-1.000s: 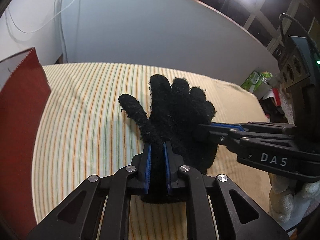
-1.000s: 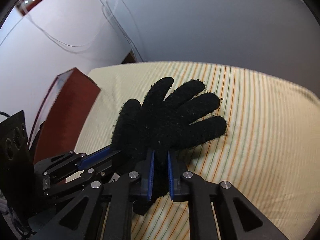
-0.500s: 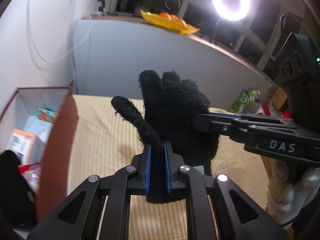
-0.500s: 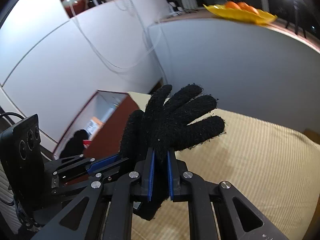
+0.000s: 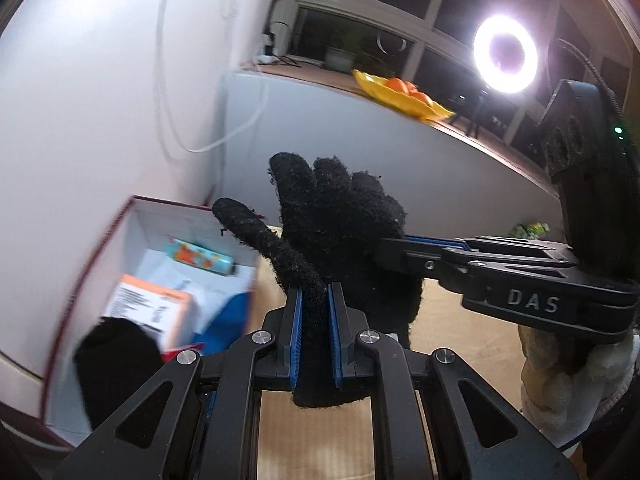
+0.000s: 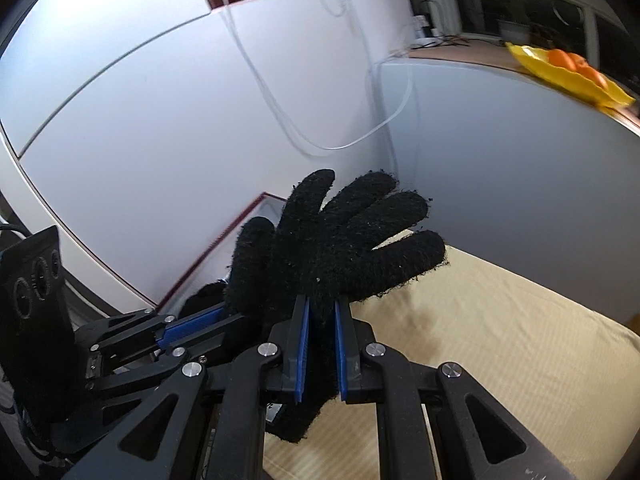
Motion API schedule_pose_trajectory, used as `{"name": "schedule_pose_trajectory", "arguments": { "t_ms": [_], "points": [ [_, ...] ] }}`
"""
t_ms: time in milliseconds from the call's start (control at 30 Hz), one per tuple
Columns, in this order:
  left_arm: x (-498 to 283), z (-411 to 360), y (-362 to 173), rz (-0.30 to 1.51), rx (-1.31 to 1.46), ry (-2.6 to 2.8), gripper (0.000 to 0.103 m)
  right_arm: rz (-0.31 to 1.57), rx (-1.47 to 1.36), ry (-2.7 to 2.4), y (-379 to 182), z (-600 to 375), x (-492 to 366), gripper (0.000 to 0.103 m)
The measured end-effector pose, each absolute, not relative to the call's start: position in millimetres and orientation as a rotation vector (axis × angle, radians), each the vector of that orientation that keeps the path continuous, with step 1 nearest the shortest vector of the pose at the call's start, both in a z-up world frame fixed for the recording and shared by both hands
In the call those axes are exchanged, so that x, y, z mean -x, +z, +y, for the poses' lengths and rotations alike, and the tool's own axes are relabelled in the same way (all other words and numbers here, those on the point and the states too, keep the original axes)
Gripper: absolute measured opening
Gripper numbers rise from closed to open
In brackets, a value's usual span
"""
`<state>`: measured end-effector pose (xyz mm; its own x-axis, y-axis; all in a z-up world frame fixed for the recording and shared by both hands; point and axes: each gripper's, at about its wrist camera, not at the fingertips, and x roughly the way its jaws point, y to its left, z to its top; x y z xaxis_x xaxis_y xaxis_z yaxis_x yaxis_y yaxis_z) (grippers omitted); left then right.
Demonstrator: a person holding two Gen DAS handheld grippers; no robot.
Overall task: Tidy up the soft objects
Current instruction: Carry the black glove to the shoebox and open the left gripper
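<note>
Black fuzzy glove [image 5: 340, 240] hangs in the air above a striped tan cloth [image 6: 500, 360], fingers spread. Left gripper [image 5: 314, 336] clenches its cuff beside the thumb; right gripper [image 6: 320, 344] pinches the opposite edge (both blue-padded fingers [image 5: 295, 340] squeeze the knit). Down to the left sits an open red-rimmed box [image 5: 120, 240] holding packets and another dark soft item [image 5: 116, 360].

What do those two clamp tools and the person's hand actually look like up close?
Both are matte black plastic. The left gripper has blue-lined fingers, triangular cut-outs and silver pivot screws. The right gripper carries white "DAS" lettering, a camera block with round lenses, a green light and a black cable. The hand wears a cream fuzzy glove.
</note>
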<state>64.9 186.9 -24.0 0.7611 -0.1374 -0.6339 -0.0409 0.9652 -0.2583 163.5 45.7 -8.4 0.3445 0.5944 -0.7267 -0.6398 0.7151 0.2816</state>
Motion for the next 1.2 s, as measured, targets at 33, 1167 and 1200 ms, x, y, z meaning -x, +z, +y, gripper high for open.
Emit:
{"name": "schedule_pose_trajectory", "arguments": {
  "t_ms": [33, 1167, 1200],
  "points": [
    [-63.5, 191.4, -23.5, 0.704, 0.268, -0.044, 0.01, 0.923, 0.057, 0.809, -11.4, 54.4, -165.2, 0.011],
    [-60.0, 258.0, -56.8, 0.765, 0.229, 0.246, 0.053, 0.912, 0.201, 0.807, -38.4, 119.9, -184.4, 0.042],
    [-57.0, 256.1, -55.7, 0.763, 0.229, 0.246, 0.053, 0.905, 0.2, 0.811, -36.9, 114.0, -180.8, 0.042]
  ]
}}
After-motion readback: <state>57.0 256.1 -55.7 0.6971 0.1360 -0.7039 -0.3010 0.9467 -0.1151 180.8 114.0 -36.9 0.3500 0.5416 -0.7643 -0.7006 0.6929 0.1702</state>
